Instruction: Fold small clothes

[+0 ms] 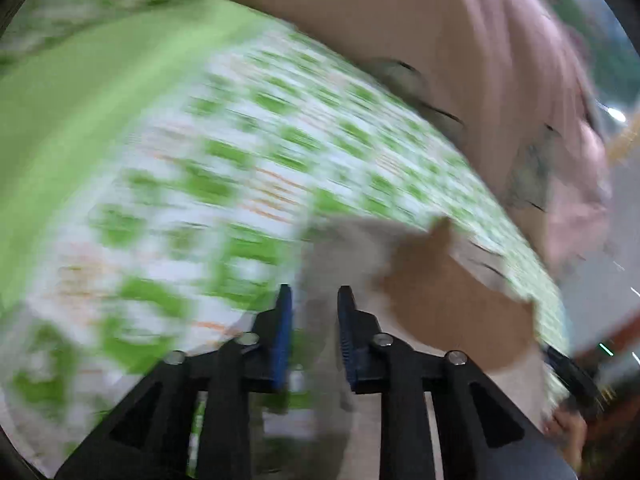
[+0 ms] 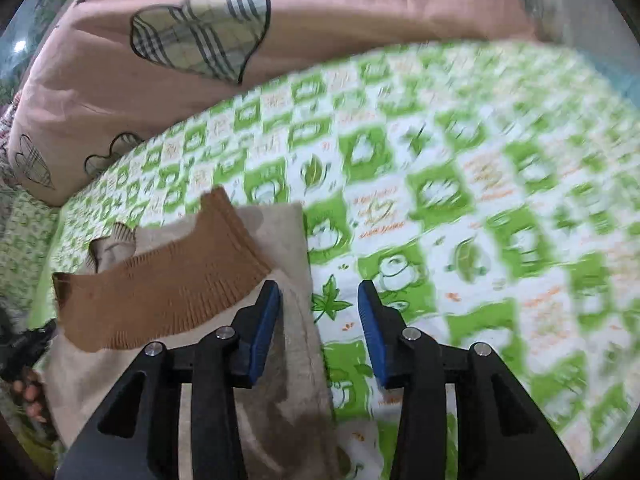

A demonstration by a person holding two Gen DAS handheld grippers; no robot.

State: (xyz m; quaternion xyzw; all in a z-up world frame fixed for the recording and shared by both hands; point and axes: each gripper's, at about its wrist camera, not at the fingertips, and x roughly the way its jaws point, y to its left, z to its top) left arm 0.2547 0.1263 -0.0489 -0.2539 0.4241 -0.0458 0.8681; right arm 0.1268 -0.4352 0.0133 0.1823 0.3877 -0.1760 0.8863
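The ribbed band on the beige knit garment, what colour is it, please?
Brown ribbed band; clearest in the right wrist view.

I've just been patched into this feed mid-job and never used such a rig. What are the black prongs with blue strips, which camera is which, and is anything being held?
There is no robot arm: a person carries a two-finger gripper in each hand, with a fisheye camera looking along the fingers. The blurred picture comes from the left gripper, the sharper one from the right gripper. The blue strips are the finger pads.

Both look down on a green-and-white frog-print bedsheet, with a pink quilt with plaid hearts beyond it. On the sheet lies a beige garment with a brown ribbed-knit piece over it.

Both grippers are open and hold nothing. The right one's left pad sits over the beige garment's edge.
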